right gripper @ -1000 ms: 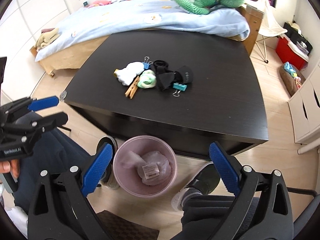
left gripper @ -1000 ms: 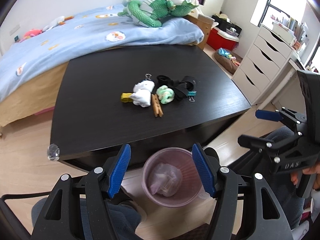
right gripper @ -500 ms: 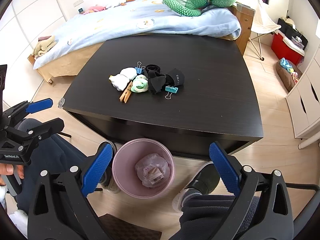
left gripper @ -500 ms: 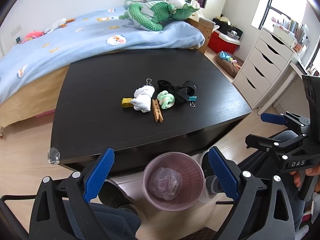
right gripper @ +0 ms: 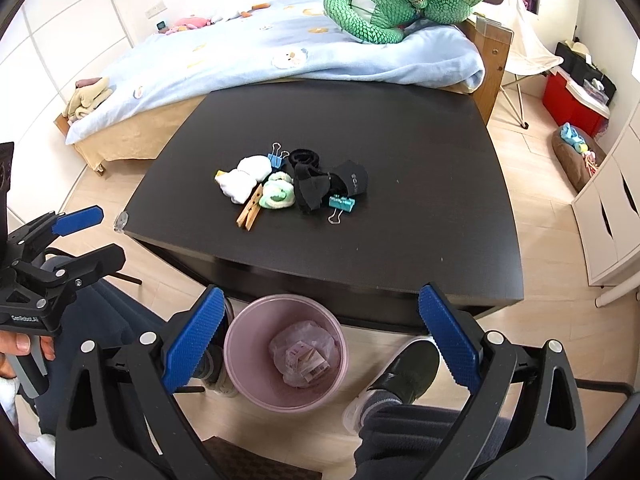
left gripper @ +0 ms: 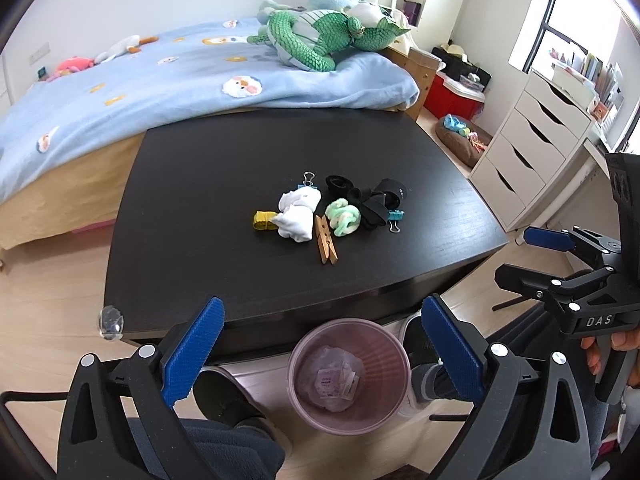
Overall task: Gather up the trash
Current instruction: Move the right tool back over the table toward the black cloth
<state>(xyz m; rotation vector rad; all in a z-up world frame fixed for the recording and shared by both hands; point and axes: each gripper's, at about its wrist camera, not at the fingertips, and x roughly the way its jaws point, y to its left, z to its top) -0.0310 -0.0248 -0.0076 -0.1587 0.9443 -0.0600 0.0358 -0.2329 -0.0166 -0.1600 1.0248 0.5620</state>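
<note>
A pink waste bin (left gripper: 376,340) stands on the floor at the near edge of the black table (left gripper: 200,200), with crumpled plastic and paper trash (left gripper: 336,376) inside. My left gripper (left gripper: 320,312) hovers above the bin, its jaws opening wide with nothing between them. My right gripper (right gripper: 320,292) hangs open and empty over the same bin (right gripper: 236,344). On the table lie a white sock (left gripper: 296,216), a wooden clothespin (left gripper: 326,240), a green scrunchie (left gripper: 342,216), black cloth (left gripper: 372,204) and a teal binder clip (left gripper: 396,216).
A bed with a blue blanket (left gripper: 160,92) and a green plush toy (left gripper: 320,36) runs behind the table. White drawers (left gripper: 536,140) stand at the right. The person's shoes (right gripper: 404,376) and knees flank the bin. A chair base shows at the left.
The left gripper's jaws have spread much wider. The trash lies in the bin throughout. The right gripper stays open and hardly moves.
</note>
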